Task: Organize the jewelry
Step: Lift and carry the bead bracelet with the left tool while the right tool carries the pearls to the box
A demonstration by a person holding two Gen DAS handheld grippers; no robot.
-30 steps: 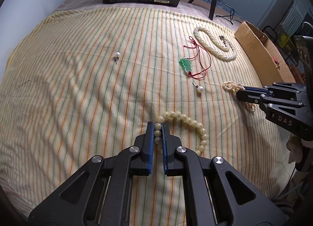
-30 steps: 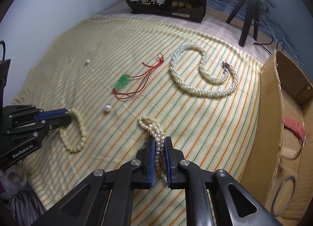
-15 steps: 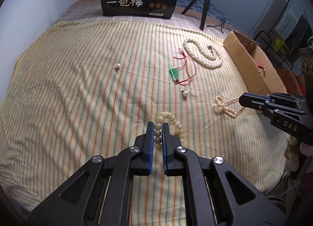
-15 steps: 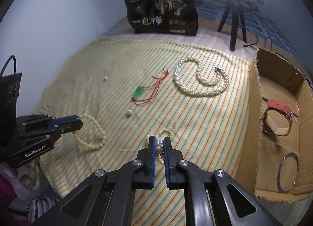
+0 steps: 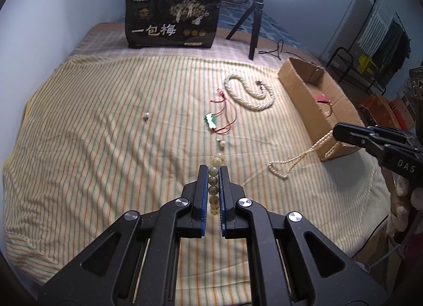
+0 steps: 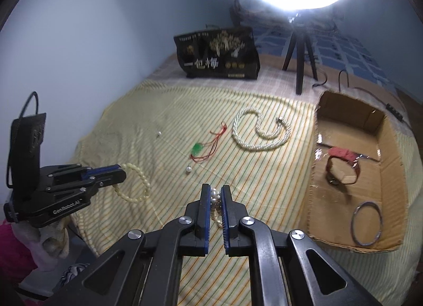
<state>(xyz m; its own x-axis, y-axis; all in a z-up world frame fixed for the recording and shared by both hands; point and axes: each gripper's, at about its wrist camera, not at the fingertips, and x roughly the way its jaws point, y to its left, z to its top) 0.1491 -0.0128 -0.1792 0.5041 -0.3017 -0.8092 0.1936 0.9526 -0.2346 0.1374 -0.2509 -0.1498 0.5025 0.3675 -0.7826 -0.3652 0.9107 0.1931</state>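
My left gripper is shut on a cream bead bracelet, which hangs off the striped cloth; in the right wrist view the left gripper holds that bracelet as a dangling loop. My right gripper is shut on a small pearl bracelet; in the left wrist view the right gripper has the pearl strand trailing down from it. On the cloth lie a thick pearl necklace, a green pendant on red cord and two loose pearl earrings.
A cardboard box at the right holds a red watch and a metal bangle. A black printed bag and a ring light tripod stand at the back. The bed's edge lies close below both grippers.
Both grippers have risen with their bracelets, lifting them off the cloth so they now hang. The scene looks smaller and the ring light has come into view.
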